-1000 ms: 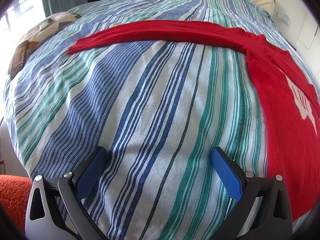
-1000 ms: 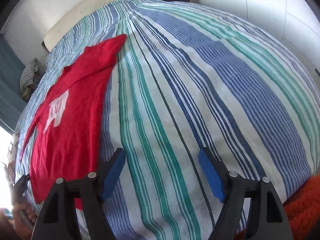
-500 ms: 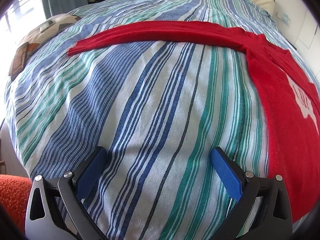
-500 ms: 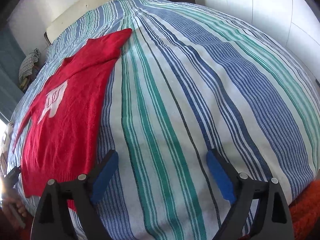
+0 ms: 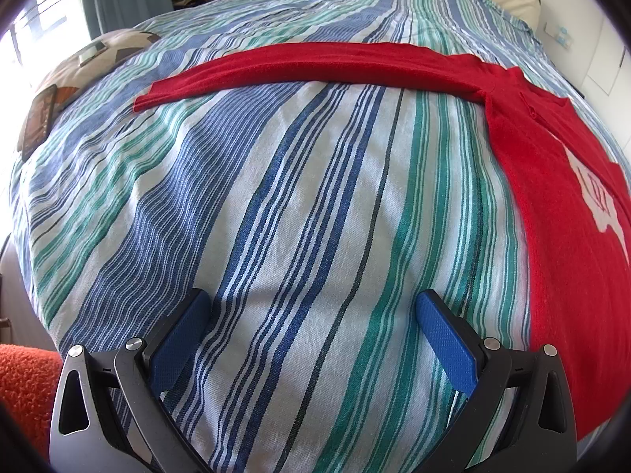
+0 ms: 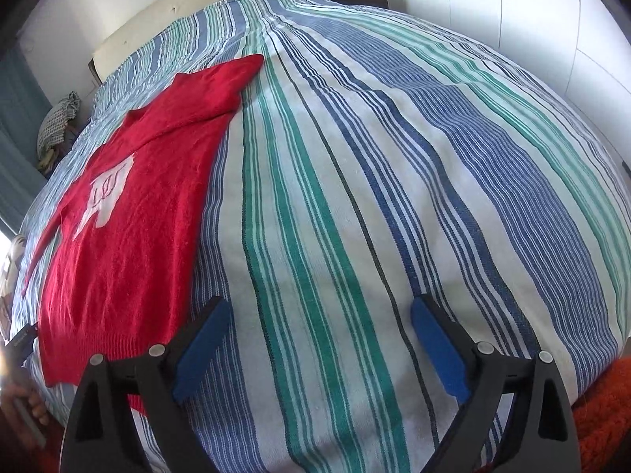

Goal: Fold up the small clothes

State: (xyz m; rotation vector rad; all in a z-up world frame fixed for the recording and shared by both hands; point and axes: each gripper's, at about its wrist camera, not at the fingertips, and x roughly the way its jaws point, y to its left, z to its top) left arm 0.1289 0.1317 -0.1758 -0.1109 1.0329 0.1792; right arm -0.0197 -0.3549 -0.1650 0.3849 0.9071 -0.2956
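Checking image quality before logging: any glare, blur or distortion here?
Left wrist view: window at upper left blown out, red sweater sharp, strong fisheye bulge of the bedspread. Right wrist view: even light, slightly softer, small overexposed patch at left edge, same barrel distortion.

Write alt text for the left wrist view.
A red long-sleeved sweater lies flat on a striped bedspread, one sleeve stretched out to the left. The left gripper hovers over bare bedspread, jaws open and empty.

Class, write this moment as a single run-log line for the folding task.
stage: pre-grasp | left gripper: open, empty | right gripper: open, empty | red sweater: flat on striped bedspread, sleeves out, unfolded
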